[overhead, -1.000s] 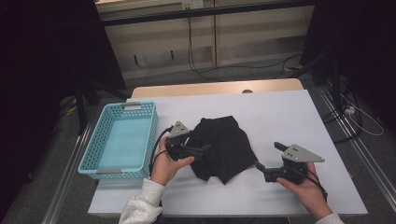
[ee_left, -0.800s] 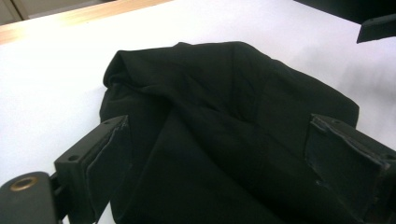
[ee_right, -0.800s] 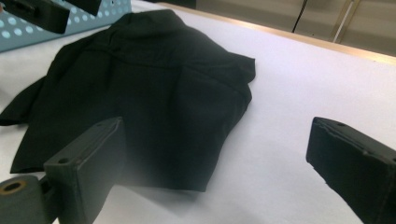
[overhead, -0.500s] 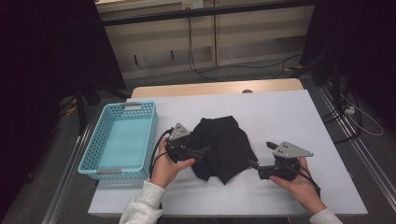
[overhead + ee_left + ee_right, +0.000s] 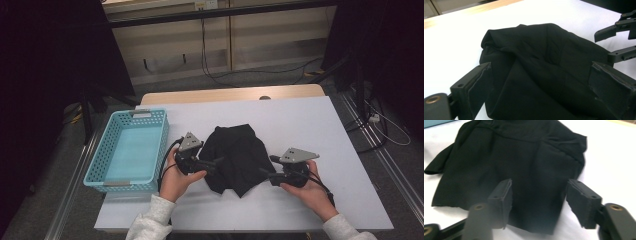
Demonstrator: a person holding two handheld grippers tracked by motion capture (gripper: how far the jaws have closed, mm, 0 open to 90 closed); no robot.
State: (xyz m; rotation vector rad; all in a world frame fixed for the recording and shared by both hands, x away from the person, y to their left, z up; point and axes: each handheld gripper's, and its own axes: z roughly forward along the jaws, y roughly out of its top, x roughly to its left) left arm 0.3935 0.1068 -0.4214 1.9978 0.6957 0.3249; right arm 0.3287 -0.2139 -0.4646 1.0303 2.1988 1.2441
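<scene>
Black cloth (image 5: 541, 75) runs off the bottom edge.

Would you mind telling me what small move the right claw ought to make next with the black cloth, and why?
Probably finish closing on the hem. The right claw has just been closing, the black cloth edge lies between its jaws, not yet pinched; the left claw sits open at the opposite edge.

Lab recording bay: black curtains (image 5: 55, 55), floor rails (image 5: 395, 170), trailing cables (image 5: 260, 75).
</scene>
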